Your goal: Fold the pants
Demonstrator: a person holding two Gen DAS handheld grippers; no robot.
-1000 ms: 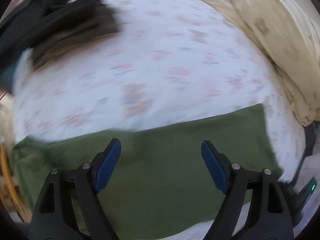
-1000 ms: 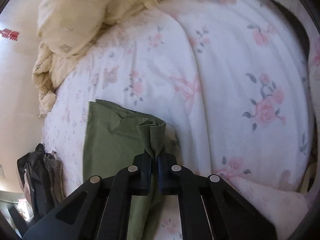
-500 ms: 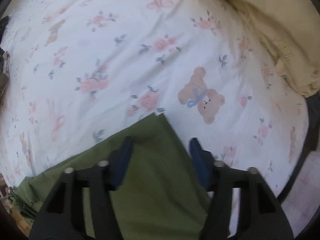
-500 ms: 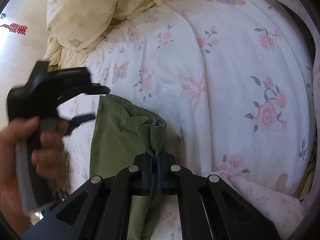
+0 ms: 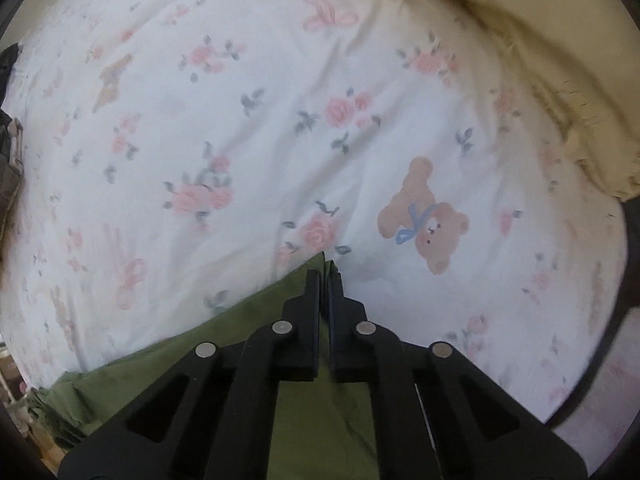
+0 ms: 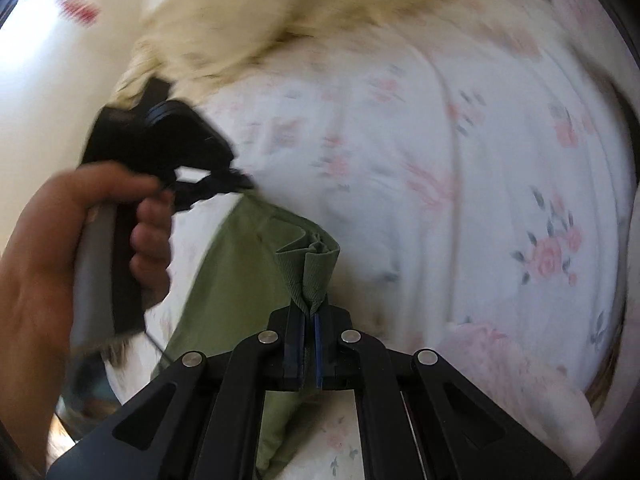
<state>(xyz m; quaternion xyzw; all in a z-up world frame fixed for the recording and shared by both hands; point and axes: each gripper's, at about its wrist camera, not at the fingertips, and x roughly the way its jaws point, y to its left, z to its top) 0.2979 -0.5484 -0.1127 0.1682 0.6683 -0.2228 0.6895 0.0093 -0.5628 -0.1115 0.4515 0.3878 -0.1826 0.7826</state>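
Note:
Olive green pants (image 5: 224, 344) lie on a floral bedsheet (image 5: 280, 128). In the left wrist view my left gripper (image 5: 325, 280) is shut on a pointed corner of the pants, pointing straight down at the bed. My right gripper (image 6: 310, 312) is shut on a bunched, ribbed edge of the pants (image 6: 256, 280) in the right wrist view. That view also shows a hand (image 6: 48, 264) holding the left gripper (image 6: 240, 180) at the pants' far corner, slightly blurred. The cloth stretches between the two grips.
A cream quilt (image 5: 560, 64) is piled along the far right of the bed and appears as a blurred cream quilt (image 6: 280, 4) at the top of the right wrist view. Dark clothes (image 5: 8, 160) lie at the left edge. A teddy-bear print (image 5: 424, 220) marks the sheet.
My left gripper moved along the pants to their corner, came down and shut on it. The right gripper kept its grip and lifted slightly, rolling a little.

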